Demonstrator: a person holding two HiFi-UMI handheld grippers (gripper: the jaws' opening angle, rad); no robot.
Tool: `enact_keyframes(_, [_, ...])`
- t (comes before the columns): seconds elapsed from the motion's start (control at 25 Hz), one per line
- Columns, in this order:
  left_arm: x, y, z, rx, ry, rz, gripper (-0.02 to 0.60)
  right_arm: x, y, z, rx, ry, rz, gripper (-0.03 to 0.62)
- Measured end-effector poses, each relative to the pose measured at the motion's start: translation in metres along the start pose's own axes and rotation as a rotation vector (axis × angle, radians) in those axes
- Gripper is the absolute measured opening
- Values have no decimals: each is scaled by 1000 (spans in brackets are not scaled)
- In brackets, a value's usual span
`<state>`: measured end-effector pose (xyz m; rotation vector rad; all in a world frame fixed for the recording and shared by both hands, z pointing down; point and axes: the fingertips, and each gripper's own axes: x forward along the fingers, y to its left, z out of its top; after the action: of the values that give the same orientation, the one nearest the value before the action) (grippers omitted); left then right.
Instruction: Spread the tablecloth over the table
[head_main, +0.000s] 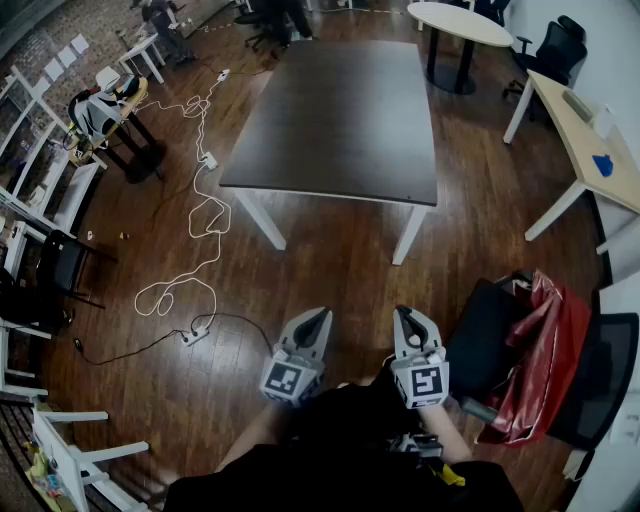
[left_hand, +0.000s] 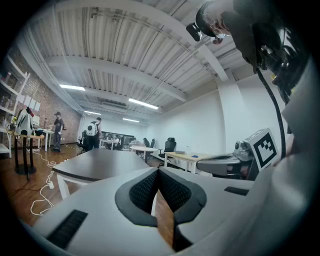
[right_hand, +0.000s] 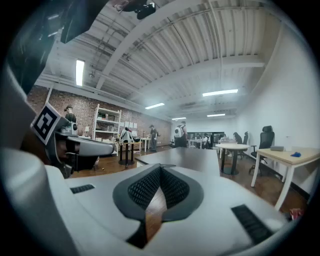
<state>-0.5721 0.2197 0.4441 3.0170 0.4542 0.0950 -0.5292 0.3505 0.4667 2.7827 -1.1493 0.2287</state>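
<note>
**Both grippers shut and empty; cloth not yet picked up**

Table (head_main: 340, 110): dark top on white legs, with its long axis running away from the person. No cloth lies on it.

Left gripper (head_main: 318, 315): off the table's near short edge and well apart from it. Its jaws are closed together with nothing between the pads, and it points level toward the table.

Right gripper (head_main: 404, 313): beside the left one, off the same near edge. Its jaws are likewise closed on nothing, and it is tipped slightly downward.

Red cloth (head_main: 540, 350): draped in folds over a black chair (head_main: 600, 380), which stands off the table's near right corner on the person's side of that edge. By my judgement this is the tablecloth. Its size cannot be confirmed while it is folded.

Governing relation: the cloth lies to the right of both grippers, not ahead of them where the table is. The right gripper is plainly the nearer. I judge the task not begun. Both grippers would have to turn right, away from the table, and open before any grasp.
</note>
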Motion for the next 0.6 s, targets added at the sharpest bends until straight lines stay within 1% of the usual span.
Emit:
enact_keyframes(0.16, [55, -14, 20, 58, -4, -24, -9, 14, -86, 30, 60, -70, -81, 5])
enact_keyframes(0.24, [92, -25, 34, 79, -24, -51, -9, 21, -120, 47, 55, -89, -98, 5])
enact_keyframes(0.32, [129, -41, 45, 80, -48, -85, -9, 29, -144, 54, 16, -79, -94, 5])
enact_keyframes(0.4, [166, -60, 52, 85, -47, -136, -9, 32, -165, 56, -38, -59, -100, 5])
enact_keyframes(0.44, [185, -70, 54, 90, -39, -170, -9, 31, -179, 57, -47, -52, -117, 5])
enact_keyframes(0.52, [225, -94, 56, 96, -23, -251, -9, 22, -214, 57, -30, -46, -182, 5])
enact_keyframes(0.6, [263, -125, 56, 99, -14, -342, -9, 2, -259, 51, -7, -33, -276, 5])
